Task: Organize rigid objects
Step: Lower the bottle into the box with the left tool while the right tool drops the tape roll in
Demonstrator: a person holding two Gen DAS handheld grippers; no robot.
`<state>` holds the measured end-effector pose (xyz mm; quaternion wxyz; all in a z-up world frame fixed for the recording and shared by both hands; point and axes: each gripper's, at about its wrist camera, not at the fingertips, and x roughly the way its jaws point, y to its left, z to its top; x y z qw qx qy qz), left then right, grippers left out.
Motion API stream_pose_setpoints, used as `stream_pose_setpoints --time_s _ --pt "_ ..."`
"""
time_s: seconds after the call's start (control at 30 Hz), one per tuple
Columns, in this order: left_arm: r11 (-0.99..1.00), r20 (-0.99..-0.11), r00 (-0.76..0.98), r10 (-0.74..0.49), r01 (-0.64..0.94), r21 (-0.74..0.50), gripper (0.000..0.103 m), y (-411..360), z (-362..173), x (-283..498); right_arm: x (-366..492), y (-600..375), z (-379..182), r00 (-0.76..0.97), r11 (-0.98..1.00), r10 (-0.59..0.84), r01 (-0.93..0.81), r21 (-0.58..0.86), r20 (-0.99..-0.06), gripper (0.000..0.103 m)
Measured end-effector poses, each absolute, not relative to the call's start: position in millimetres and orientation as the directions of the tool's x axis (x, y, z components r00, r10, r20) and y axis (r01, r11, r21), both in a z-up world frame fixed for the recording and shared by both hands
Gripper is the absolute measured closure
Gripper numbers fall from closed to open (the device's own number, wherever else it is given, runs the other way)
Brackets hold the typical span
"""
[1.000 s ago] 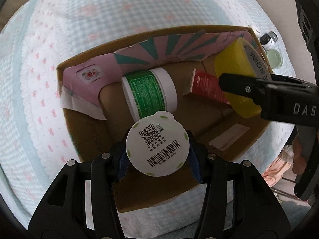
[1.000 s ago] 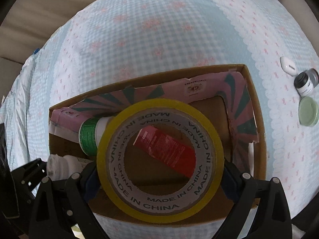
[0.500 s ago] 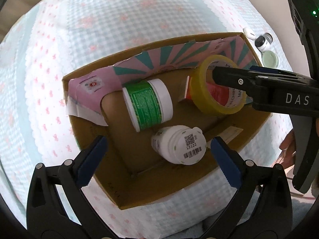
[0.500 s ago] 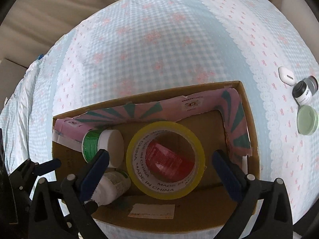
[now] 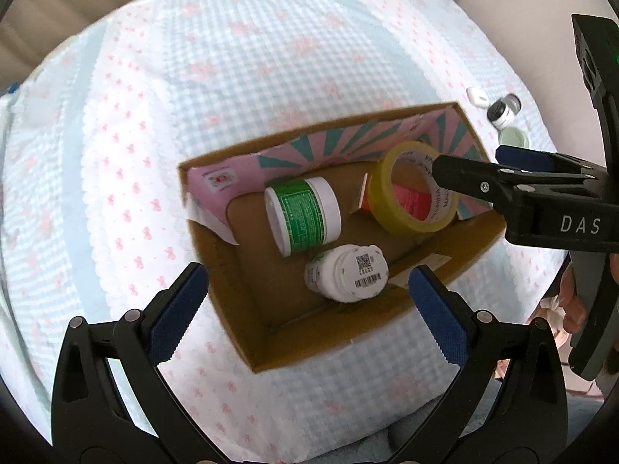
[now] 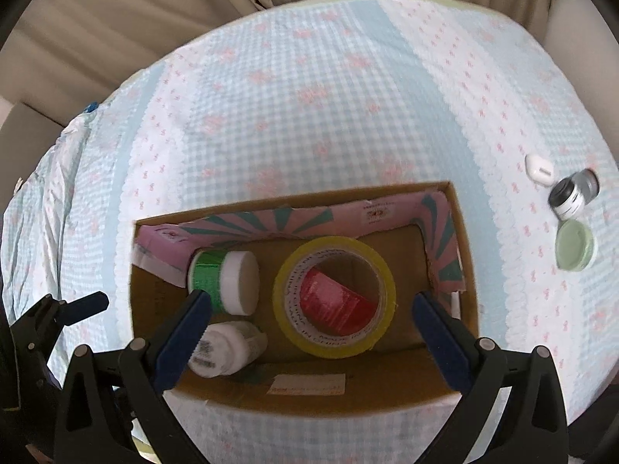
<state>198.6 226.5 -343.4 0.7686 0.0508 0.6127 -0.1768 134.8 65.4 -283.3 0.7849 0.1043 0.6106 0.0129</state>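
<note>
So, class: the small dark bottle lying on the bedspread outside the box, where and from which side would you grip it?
Grip the small dark bottle across its round body, coming from above: it lies on its side on the bedspread, so both curved flanks are exposed.

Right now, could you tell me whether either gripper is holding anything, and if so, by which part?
Nothing is held. The left gripper and the right gripper both have open, empty jaws above the cardboard box, where the yellow tape roll and white bottle lie.

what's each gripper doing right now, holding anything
Left gripper: open, holding nothing; white bottle lies in the box below.
Right gripper: open, holding nothing; yellow tape roll lies in the box.
</note>
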Motion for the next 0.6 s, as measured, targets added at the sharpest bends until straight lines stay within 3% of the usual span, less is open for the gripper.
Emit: stream_pose_setpoints --time_s 0.6 --pt "0.967 -0.901 0.380 -0.210 0.215 -0.135 0.000 262 -227 136 84 85 -152 0.344 0.998 0.036 0.040 0.053 -0.938 0.000"
